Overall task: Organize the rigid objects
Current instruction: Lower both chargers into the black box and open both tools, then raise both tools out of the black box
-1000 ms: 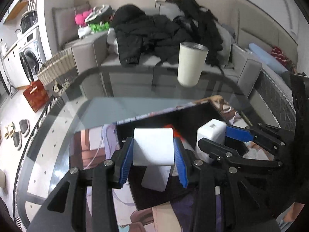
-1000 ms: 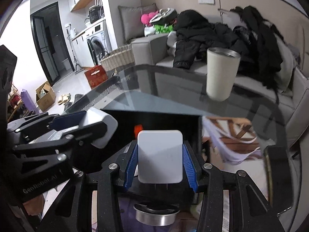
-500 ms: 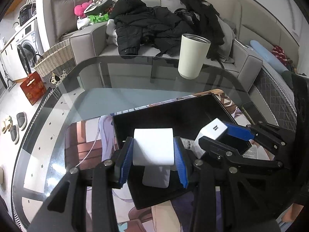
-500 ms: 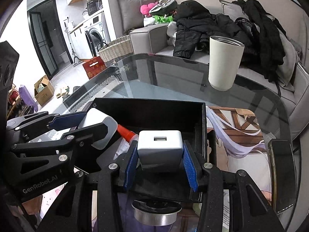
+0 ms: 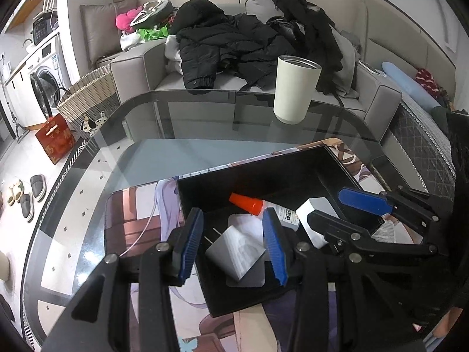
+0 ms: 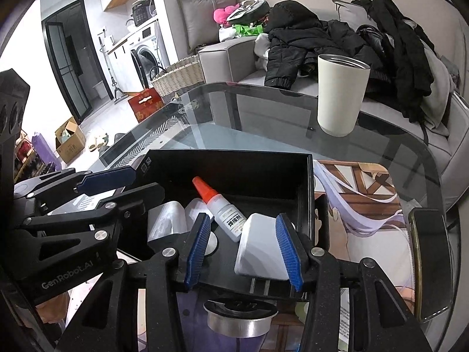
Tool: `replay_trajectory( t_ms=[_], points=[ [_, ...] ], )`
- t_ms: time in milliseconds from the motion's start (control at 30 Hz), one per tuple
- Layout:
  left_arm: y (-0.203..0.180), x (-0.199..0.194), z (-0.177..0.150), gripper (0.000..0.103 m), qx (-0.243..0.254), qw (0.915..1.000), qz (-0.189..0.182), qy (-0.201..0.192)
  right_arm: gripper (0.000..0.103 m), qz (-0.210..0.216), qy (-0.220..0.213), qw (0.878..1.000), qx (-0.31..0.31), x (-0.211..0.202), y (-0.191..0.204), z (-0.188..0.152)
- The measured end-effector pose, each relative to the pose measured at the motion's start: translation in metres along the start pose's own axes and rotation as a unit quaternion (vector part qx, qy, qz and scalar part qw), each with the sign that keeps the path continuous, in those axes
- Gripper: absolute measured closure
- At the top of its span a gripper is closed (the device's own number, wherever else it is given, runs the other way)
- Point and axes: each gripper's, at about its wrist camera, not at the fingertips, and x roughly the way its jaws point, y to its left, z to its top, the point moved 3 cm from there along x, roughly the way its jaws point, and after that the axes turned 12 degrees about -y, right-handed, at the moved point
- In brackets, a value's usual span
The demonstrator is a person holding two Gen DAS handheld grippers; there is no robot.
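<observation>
A black open box (image 5: pixel 263 176) (image 6: pixel 306 182) sits on the printed mat on the glass table. In it lie a glue bottle with an orange cap (image 5: pixel 249 203) (image 6: pixel 218 205) and two white charger plugs. My left gripper (image 5: pixel 233 243) is open above the box; one white plug (image 5: pixel 234 252) lies tilted on the box floor between its fingers. My right gripper (image 6: pixel 244 249) is open; the other white plug (image 6: pixel 259 249) (image 5: pixel 315 214) leans against its right finger inside the box.
A cream tumbler (image 5: pixel 294 89) (image 6: pixel 340 94) stands at the far side of the table. A phone (image 6: pixel 431 264) lies on the mat at right. A metal lid (image 6: pixel 240 319) sits in front of the box. A sofa with coats is behind.
Both grippers have dropped toward the box and opened. Each white plug, held a moment ago, now lies released inside the box.
</observation>
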Motion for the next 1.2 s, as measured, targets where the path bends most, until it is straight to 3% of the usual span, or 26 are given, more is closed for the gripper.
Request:
replay_trajectory(
  t_ms=[367, 633, 733, 933, 1200],
  points=[
    [-0.003, -0.01, 0.004, 0.061, -0.006, 0.9998, -0.004, -0.02, 0.055, 0.002, -0.027, 1.0, -0.008, -0.018, 0.002, 0.004],
    [-0.008, -0.039, 0.01, 0.056, -0.006, 0.9974, 0.001, -0.072, 0.055, 0.011, -0.081, 0.996, -0.016, -0.051, 0.009, 0.011],
    [-0.012, -0.058, 0.015, 0.049, 0.006, 0.9935, 0.01, -0.113, 0.055, 0.014, -0.112, 0.993, -0.023, -0.069, 0.011, 0.014],
    [-0.023, -0.097, 0.022, 0.048, 0.032, 0.9807, 0.021, -0.192, 0.055, 0.017, -0.189, 0.981, -0.051, -0.114, 0.021, 0.022],
    [-0.036, -0.137, 0.024, 0.043, 0.033, 0.9667, 0.035, -0.251, 0.055, 0.021, -0.242, 0.968, -0.065, -0.159, 0.027, 0.022]
  ],
)
